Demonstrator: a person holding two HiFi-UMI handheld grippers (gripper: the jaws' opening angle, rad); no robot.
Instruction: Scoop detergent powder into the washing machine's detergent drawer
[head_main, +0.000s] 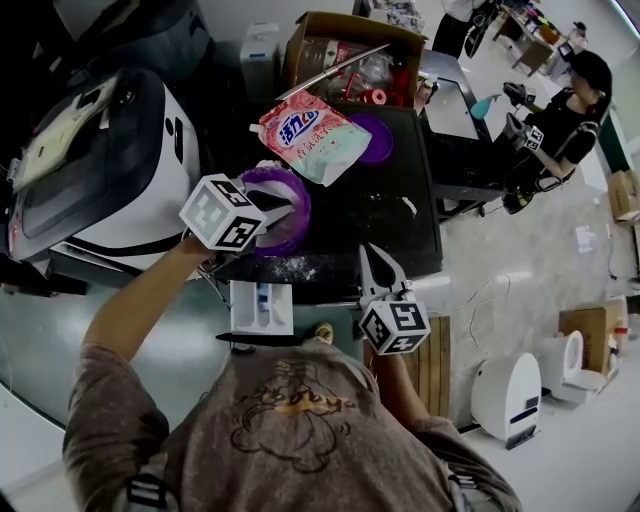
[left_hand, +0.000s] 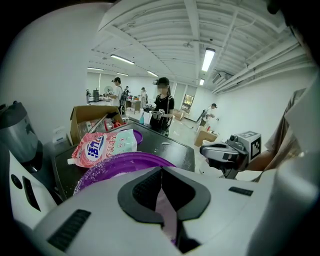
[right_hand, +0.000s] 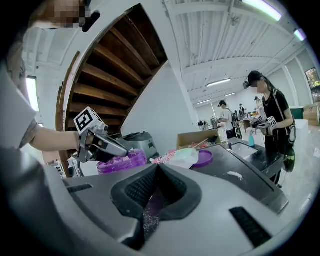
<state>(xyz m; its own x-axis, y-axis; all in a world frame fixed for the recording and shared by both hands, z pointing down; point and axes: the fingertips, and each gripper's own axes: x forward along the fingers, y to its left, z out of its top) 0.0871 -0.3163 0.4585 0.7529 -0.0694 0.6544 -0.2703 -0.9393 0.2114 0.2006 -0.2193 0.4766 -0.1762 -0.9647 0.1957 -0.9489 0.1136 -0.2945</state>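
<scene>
Transfer step, by judgement. The left tool (left_hand: 162, 200) clamps the rim of the round purple plastic tub (head_main: 296, 212) at the black worktop's (head_main: 390, 215) near edge. The right tool (right_hand: 151, 200) is closed on a purple, powder-dusted piece (right_hand: 148, 216), apparently the scoop. The white plastic detergent drawer (head_main: 262, 308) stands open, near, between both tools. Next: position the scoop over the drawer and tilt.

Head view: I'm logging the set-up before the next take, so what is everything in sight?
detergent bag: one, pink and white, lying on the black washer top
purple bowl: one, powder-dusted, front left of that top
purple lid: one, at the bag's right edge
cardboard box: one, brown, behind the bag
detergent drawer: one, white, pulled open below the top
bystander: one, dark clothes, far right
left gripper: one, shut on the bowl's rim
right gripper: one, shut on a purple powdery item, right of the drawer
</scene>
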